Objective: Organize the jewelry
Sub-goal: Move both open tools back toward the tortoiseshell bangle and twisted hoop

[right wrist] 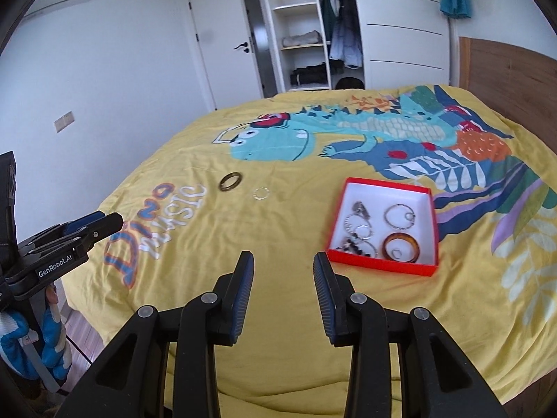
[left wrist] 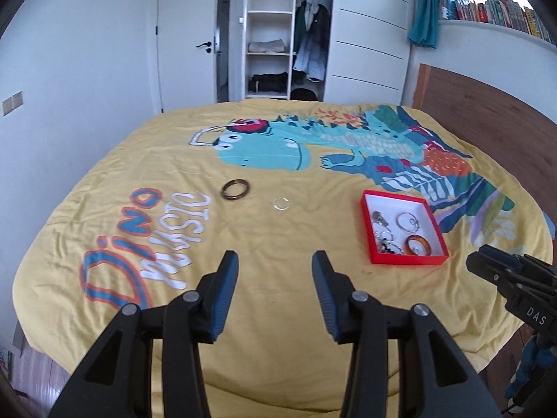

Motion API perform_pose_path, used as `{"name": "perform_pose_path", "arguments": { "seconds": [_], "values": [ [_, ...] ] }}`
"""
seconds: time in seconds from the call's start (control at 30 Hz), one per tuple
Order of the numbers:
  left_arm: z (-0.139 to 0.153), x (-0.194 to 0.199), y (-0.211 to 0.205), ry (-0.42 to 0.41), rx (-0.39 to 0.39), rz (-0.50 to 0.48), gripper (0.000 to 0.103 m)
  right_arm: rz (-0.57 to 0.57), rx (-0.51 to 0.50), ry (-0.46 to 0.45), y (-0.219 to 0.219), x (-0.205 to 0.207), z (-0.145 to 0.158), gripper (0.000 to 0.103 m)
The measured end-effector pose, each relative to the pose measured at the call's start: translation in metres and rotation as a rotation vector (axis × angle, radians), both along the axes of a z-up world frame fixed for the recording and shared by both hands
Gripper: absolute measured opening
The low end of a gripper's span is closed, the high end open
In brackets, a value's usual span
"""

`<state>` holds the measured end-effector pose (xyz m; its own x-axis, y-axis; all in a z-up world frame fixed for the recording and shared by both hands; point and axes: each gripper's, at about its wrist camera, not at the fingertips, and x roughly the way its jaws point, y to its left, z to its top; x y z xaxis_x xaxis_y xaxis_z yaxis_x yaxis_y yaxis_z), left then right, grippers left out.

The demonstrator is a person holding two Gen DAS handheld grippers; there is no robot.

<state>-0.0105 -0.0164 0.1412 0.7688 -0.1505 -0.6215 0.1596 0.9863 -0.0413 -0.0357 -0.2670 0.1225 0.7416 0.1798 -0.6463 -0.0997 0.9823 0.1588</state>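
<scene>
A red box [left wrist: 400, 262] [right wrist: 376, 266] with a white inside lies on the yellow bedspread and holds several rings and bangles, among them an amber bangle [left wrist: 417, 245] [right wrist: 400, 247] and a silver hoop [right wrist: 400, 216]. A dark brown bangle [left wrist: 235, 189] [right wrist: 230, 181] and a small clear ring [left wrist: 281, 204] [right wrist: 261, 193] lie loose on the spread, left of the box. My left gripper [left wrist: 275, 261] hangs open above the near part of the bed, nothing between its fingers. My right gripper [right wrist: 282, 261] is open too and empty, short of the box.
The bed [left wrist: 264, 313] carries a dinosaur print. A wooden headboard [left wrist: 487, 104] stands at the right. Beyond the far edge are an open wardrobe [left wrist: 278, 35] and a white door [left wrist: 188, 41]. Wooden floor [right wrist: 83, 334] shows at the near left.
</scene>
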Motion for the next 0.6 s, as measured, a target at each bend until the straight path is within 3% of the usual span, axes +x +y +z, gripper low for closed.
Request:
{"name": "perform_pose_path", "arguments": {
  "seconds": [0.33,0.6],
  "values": [
    [-0.01,-0.018,0.043,-0.004,-0.011,0.076,0.042,0.079,-0.023,0.023,0.044,0.0,-0.01,0.036],
    [-0.019,-0.014,0.054,0.016,-0.019,0.101,0.042,0.103,-0.011,0.058,0.058,0.009,-0.027,0.036]
  ]
}}
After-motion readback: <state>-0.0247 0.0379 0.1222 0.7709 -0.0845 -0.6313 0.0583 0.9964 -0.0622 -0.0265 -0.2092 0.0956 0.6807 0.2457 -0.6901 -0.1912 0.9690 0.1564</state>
